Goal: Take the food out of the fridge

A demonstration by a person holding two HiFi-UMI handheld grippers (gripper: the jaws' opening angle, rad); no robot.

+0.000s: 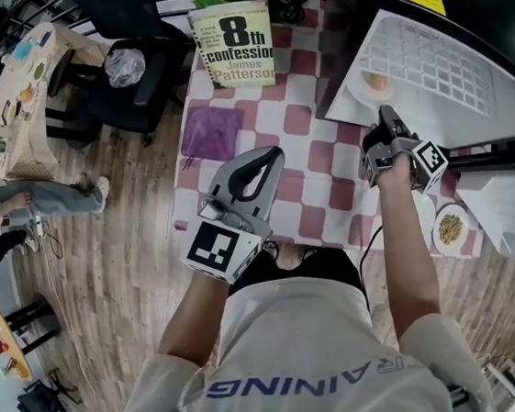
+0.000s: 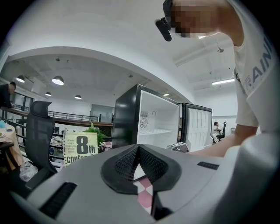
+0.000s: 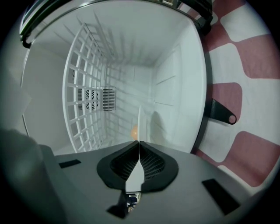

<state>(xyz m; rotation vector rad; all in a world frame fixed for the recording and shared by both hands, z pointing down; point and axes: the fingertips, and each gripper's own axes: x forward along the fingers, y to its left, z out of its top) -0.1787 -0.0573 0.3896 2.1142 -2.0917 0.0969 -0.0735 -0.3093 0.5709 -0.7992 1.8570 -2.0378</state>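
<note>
R gripper [image 1: 385, 121] [image 3: 139, 142]: fingers closed tight on the rim of a plate [image 1: 365, 92] [image 3: 140, 123]. The plate is thin, white, smooth and round, and shows edge-on as a pale sliver in the right gripper view. The food [image 1: 376, 82] [image 3: 134, 130] on it is a small rounded orange-tan lump, soft-looking, details too small to tell. Plate + food are inside the fridge [image 1: 459, 30] [image 3: 175, 78], near its open front. Can't tell if the plate rests on the liner or is clear of it.

Fridge has a glossy black shell and a smooth white moulded plastic liner. It also has a white wire shelf [image 1: 430, 59] [image 3: 83, 87] of square grid and a vent grille on the back wall.

L gripper [image 1: 273, 156] [image 2: 138, 147]: matte grey body. Black ribbed fingers meet at the tips w/ nothing between them, held over the bench [image 1: 321, 193], well apart from the fridge.

Bench wears a pink-and-white check cloth w/ rounded squares. Just beside the R forearm sits a second plate [image 1: 450, 227], small, white, w/ a yellowish stringy heap. A paperback book [image 1: 235, 46] [image 2: 80, 147] stands upright at the far end.
</note>
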